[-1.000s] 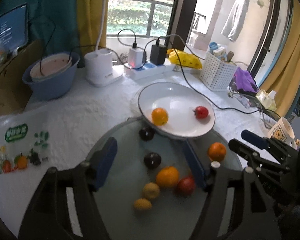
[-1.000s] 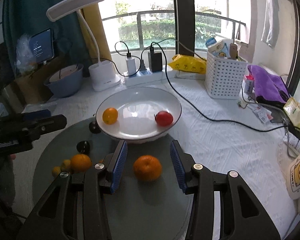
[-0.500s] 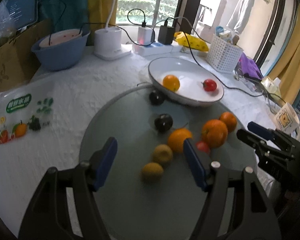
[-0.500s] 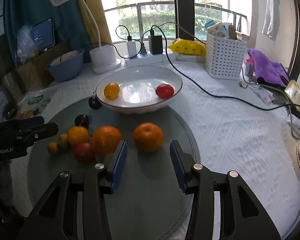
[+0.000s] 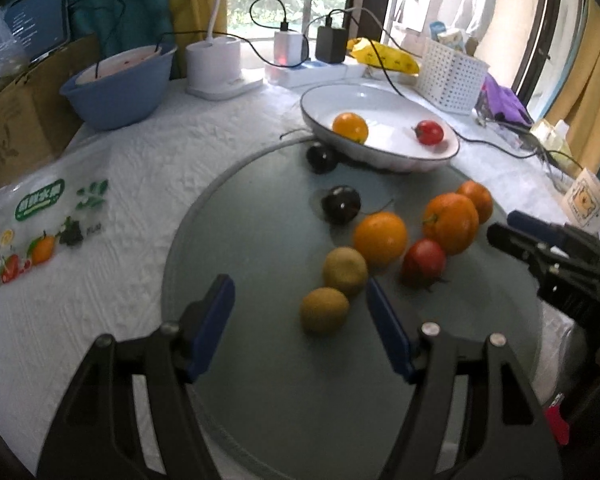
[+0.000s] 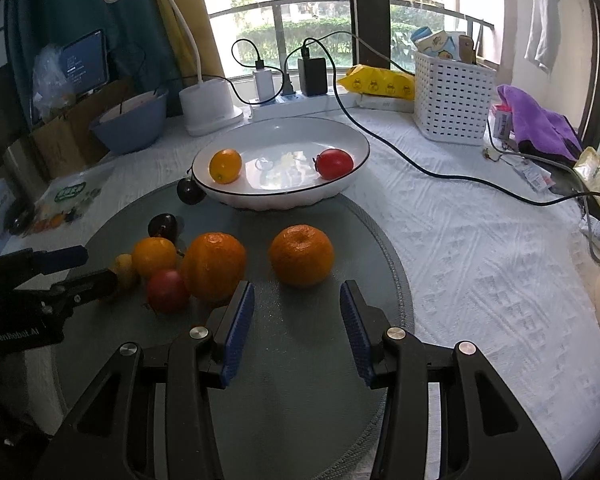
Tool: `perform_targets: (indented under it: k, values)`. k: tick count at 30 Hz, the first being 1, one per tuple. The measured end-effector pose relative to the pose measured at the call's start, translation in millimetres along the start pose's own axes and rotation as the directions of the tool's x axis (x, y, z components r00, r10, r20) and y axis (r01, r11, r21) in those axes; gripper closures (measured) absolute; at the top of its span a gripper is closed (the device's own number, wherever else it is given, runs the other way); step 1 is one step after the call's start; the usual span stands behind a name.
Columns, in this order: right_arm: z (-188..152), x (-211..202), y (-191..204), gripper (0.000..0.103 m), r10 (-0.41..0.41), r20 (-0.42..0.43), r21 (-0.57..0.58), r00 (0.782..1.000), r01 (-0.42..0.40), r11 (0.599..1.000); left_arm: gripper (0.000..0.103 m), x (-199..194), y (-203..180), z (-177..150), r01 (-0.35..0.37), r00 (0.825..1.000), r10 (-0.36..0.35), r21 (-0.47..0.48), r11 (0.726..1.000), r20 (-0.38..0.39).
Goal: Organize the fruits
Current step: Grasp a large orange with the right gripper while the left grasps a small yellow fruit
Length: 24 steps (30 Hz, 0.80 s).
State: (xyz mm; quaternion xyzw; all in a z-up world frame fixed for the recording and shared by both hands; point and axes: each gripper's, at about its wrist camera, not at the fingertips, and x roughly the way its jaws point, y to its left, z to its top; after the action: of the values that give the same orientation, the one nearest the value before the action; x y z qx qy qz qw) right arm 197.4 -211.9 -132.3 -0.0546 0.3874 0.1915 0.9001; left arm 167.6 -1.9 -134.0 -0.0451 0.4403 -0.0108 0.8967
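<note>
Left gripper (image 5: 300, 312) jaws apart, empty, a yellow-green fruit (image 5: 324, 311) between its tips on the glass disc (image 5: 260, 400), right gripper (image 6: 296, 324) narrower, empty, just short of an orange (image 6: 301, 255), white bowl (image 6: 352, 178) at disc's far edge holding a small orange (image 6: 225, 165) and a tomato (image 6: 334, 163).

It was a lived-in home, by a balcony window (image 6: 300, 24): a cloth-covered table (image 6: 480, 220) carried a desk lamp (image 6: 204, 108), chargers on a power strip (image 6: 284, 98), a white basket (image 6: 452, 96), and laundry hung at upper right.
</note>
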Motion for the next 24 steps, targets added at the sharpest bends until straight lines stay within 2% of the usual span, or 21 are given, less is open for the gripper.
perform_targets:
  k: [2,13,17,24]
  values:
    - [-1,2,0,0.056,-0.001,-0.003,0.002,1.000,0.001,1.000,0.034,1,0,-1,-0.001,1.000,0.001,0.004,1.000,-0.004]
    - [3,11,-1,0.056,0.002,-0.018,-0.002,1.000,-0.003,1.000,0.068,2,-7,-7,-0.012,1.000,0.013,0.084,0.996,-0.006]
    - [6,15,-1,0.056,0.007,-0.024,-0.003,1.000,-0.007,1.000,0.077,3,-8,-5,-0.008,1.000,0.009,0.093,0.996,-0.005]
    - [13,24,-3,0.056,0.012,-0.031,-0.003,0.999,-0.013,1.000,0.077,3,-7,0,-0.004,1.000,0.004,0.074,0.997,0.001]
